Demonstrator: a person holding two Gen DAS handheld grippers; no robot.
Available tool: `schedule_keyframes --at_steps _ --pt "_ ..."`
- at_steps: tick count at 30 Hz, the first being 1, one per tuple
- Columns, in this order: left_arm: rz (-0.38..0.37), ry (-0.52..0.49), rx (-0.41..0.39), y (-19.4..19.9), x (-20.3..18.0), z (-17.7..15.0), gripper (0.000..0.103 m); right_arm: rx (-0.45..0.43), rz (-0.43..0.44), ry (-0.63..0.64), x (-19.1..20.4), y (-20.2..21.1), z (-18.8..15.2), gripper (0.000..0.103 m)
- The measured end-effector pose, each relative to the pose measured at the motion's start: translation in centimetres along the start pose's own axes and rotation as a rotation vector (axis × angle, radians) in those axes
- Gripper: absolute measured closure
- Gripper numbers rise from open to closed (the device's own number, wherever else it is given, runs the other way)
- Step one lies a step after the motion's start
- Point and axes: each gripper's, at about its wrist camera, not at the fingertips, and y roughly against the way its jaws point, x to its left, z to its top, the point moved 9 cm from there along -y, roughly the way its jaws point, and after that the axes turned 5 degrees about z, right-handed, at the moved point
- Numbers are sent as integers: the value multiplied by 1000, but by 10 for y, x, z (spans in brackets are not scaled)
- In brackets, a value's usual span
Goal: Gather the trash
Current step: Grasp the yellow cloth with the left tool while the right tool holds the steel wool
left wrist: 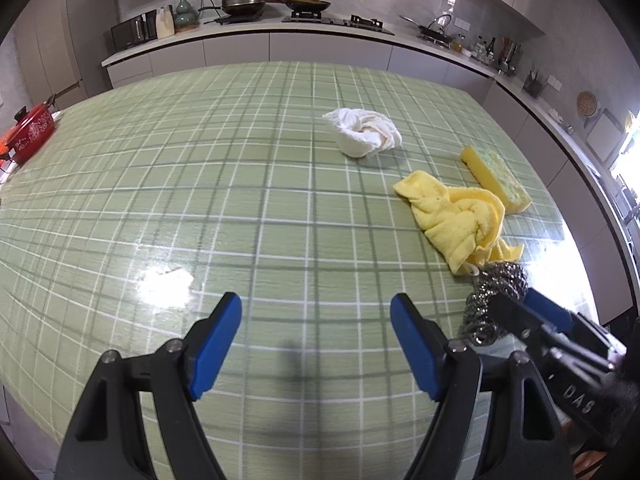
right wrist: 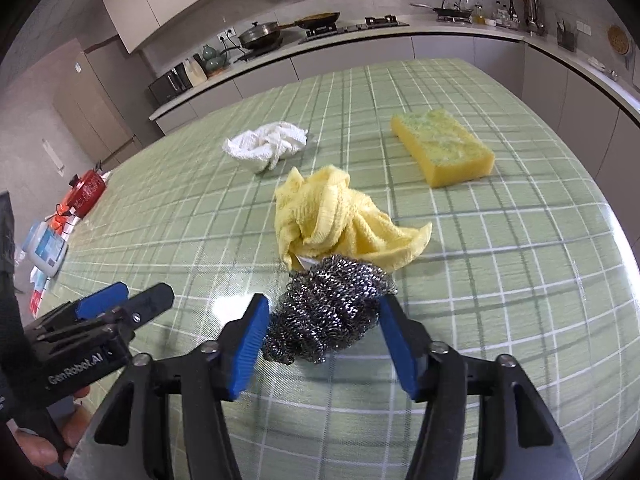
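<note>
A steel wool scourer (right wrist: 328, 312) lies on the green checked table (right wrist: 500, 280) between the blue pads of my right gripper (right wrist: 322, 320). It touches the left pad, and a thin gap shows at the right pad, so the jaws stand open around it. Just beyond it, touching, lies a crumpled yellow cloth (right wrist: 336, 220). Farther back are a white cloth (right wrist: 264, 144) and a yellow sponge (right wrist: 440, 148). My left gripper (left wrist: 316, 308) hovers open over bare tablecloth, nothing between its pads. The scourer (left wrist: 496, 280) and right gripper (left wrist: 516, 300) sit at its right.
A red pot (left wrist: 28, 132) stands at the table's far left edge, with a white bottle (right wrist: 46, 248) and packets beside it. A kitchen counter (left wrist: 240, 36) with pans runs behind the table. A hand holds the left gripper (right wrist: 140, 292).
</note>
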Motion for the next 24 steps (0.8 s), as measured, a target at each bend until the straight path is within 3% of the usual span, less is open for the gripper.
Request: schedule_keyframes --at_steps 4,8,18,22,24 --pt "-6 -3 1 -1 -3 2 25 -6 -9 16 -1 -2 -1 42" --pt "-18 -12 2 -3 -11 4 25 -23 -32 22 -13 6 1 51" --pt "-93 -46 21 -9 -61 13 25 -91 -123 -96 -93 35 18 51" --pt "-101 -54 26 -12 -80 16 25 -112 -44 -106 -95 42 26 49" --pt "-90 -57 24 -13 -82 16 25 -117 -18 -67 -88 41 32 38"
